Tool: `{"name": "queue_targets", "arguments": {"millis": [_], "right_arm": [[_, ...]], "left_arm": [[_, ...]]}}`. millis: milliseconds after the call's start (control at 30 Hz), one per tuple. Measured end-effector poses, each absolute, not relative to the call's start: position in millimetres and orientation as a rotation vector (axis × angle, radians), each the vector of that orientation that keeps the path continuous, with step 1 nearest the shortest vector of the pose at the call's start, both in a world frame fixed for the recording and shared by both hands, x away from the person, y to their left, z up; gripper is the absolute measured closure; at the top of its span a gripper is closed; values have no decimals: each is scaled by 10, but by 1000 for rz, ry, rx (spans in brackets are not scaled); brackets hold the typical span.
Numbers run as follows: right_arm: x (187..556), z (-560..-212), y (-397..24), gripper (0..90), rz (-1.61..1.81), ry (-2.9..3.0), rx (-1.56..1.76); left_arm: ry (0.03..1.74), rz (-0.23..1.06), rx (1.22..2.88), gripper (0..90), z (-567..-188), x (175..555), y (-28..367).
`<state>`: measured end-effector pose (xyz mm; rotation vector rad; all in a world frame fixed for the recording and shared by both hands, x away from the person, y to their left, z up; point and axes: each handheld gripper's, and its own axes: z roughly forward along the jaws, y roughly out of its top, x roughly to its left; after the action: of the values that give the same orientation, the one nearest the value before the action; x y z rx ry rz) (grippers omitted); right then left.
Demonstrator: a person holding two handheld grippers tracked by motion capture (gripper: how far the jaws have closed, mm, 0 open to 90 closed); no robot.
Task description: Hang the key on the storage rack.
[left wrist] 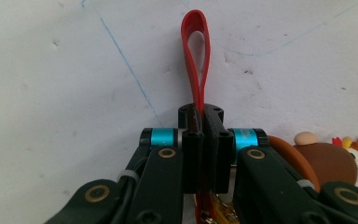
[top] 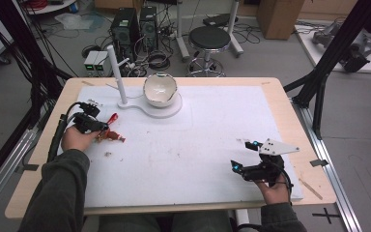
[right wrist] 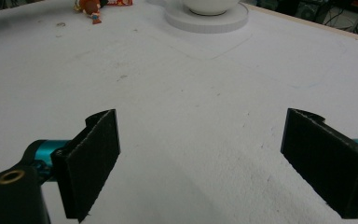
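Note:
A red strap loop (left wrist: 196, 51) sticks out past the tips of my left gripper (left wrist: 200, 116), whose jaws are shut on the strap just below the loop. The strap belongs to a small brown cartoon figure charm (left wrist: 328, 161) lying on the white mat beside the jaws. In the high view the left gripper (top: 99, 126) sits at the mat's left side, with the red strap (top: 112, 118) and the charm (top: 113, 137) at its tip. My right gripper (top: 243, 154) rests at the front right, and its jaws (right wrist: 205, 163) stand wide open over bare mat.
A white bowl (top: 160, 89) sits on a round white base (top: 166, 112) with an upright white post (top: 116, 72) at the back centre. The white mat (top: 198, 145) covers most of the wooden table. From the right gripper view the bowl base (right wrist: 207, 21) lies far ahead.

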<state>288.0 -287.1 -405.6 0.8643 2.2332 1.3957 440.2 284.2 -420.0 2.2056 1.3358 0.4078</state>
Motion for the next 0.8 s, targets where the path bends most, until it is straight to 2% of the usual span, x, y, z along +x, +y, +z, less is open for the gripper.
{"name": "queue_targets", "arguments": {"millis": [333, 800], "right_arm": [[2874, -4051, -2879, 106, 1400, 2228, 870], [2874, -4044, -2873, 106, 1403, 2225, 869]], "left_arm": [[1296, 400, 2087, 864, -4176, 4256, 3016], [1089, 437, 1970, 865, -3933, 4026, 3004]]}}
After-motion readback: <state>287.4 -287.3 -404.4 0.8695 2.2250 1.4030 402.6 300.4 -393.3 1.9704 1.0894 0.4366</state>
